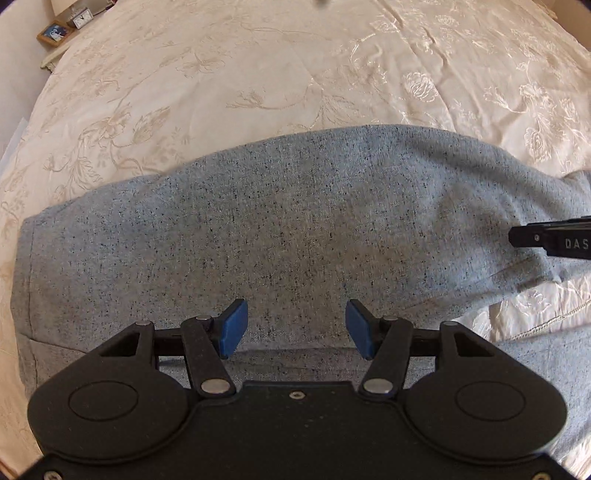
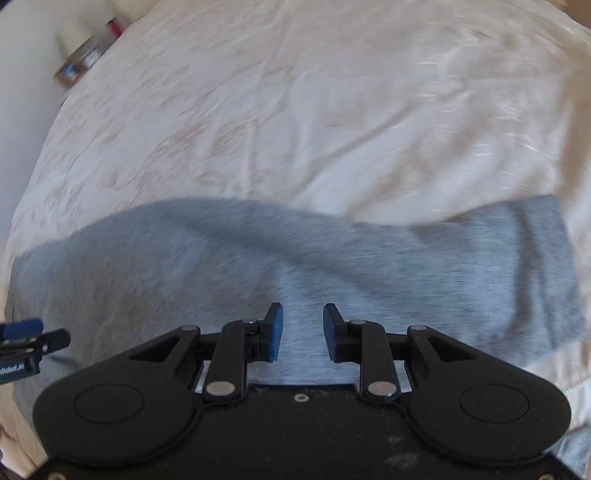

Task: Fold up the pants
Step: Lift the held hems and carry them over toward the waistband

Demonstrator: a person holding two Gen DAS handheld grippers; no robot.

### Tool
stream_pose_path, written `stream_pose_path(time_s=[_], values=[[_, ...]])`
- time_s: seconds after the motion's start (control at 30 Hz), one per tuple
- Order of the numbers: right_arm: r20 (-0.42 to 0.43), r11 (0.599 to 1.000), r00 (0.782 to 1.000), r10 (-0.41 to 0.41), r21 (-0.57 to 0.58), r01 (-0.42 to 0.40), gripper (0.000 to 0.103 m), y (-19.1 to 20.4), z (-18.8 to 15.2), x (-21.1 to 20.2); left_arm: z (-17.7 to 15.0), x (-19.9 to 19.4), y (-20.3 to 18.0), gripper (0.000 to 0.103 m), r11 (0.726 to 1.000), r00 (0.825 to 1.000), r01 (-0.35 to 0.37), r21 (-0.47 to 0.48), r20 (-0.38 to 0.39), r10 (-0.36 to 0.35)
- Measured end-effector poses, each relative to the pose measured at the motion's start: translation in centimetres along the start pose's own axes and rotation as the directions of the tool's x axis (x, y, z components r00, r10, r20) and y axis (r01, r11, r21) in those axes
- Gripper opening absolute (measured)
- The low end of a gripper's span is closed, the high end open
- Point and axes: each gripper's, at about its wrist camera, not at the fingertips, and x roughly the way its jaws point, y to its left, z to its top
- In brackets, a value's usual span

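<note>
Grey speckled pants [image 1: 280, 229] lie flat across the cream bedspread, stretched left to right; they show in the right wrist view [image 2: 332, 266] too, blurred, with a cuff end at the right. My left gripper [image 1: 295, 328] is open and empty, hovering just over the near part of the fabric. My right gripper [image 2: 303, 330] is open and empty above the pants. The right gripper's body [image 1: 554, 240] shows at the right edge of the left wrist view. The left gripper's tip [image 2: 22, 336] shows at the left edge of the right wrist view.
The cream floral bedspread [image 1: 258, 74] covers the bed beyond the pants. A nightstand with a picture frame [image 1: 55, 33] and a small clock [image 1: 81, 16] stands at the far left corner. The bed's left edge [image 1: 14, 155] curves down beside a pale wall.
</note>
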Motion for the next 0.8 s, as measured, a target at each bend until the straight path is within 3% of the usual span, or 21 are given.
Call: stream_pose_path(time_s=[0.1,0.2,0.27,0.4,0.47,0.53,0.67,0.73,0.8], values=[[-0.021,0.999,1.000,-0.012,-0.035,0.011,0.024,0.5,0.6,2.5,0.8,0.9,0.2,0.063,1.000,1.000,-0.008,0.003,-0.007,0.008],[-0.011,0.986,0.988,-0.156,0.065,0.157,0.018,-4.2,2.0,3.7,2.1,2.0,0.6,0.062,1.000,1.000,-0.016,-0.010,-0.013,0.016],[-0.032,0.936,0.961,-0.274,0.218,0.275,0.018,-9.8,2.7,3.5,3.1,2.9,0.9,0.062,1.000,1.000,-0.014,-0.022,-0.011,0.014],[-0.067,0.806,0.908,-0.413,0.438,0.399,0.017,-18.3,2.5,1.0,4.7,5.6,1.1,0.063,0.999,1.000,-0.008,-0.038,-0.023,0.007],[-0.072,0.764,0.909,-0.410,0.517,0.386,0.016,-20.5,2.6,-0.5,5.1,7.7,0.7,0.064,1.000,0.997,-0.019,-0.019,-0.070,0.018],[-0.027,0.735,0.911,-0.411,0.581,0.349,0.028,-21.0,2.9,-2.3,5.0,9.1,0.3,0.067,0.999,0.996,-0.036,0.010,-0.078,0.036],[0.101,0.693,0.951,-0.293,0.707,0.138,0.029,-20.9,4.9,-4.2,4.5,9.2,0.0,0.071,0.999,0.998,-0.047,0.026,-0.050,0.049],[0.076,0.683,0.961,-0.264,0.718,0.131,0.031,-20.1,6.6,-3.0,4.0,9.2,0.3,0.072,0.999,0.999,-0.033,0.018,-0.038,0.034],[0.023,0.683,0.958,-0.287,0.706,0.188,0.031,-19.0,8.1,-1.5,3.7,9.3,0.6,0.076,1.000,0.999,-0.026,0.013,-0.031,0.027]])
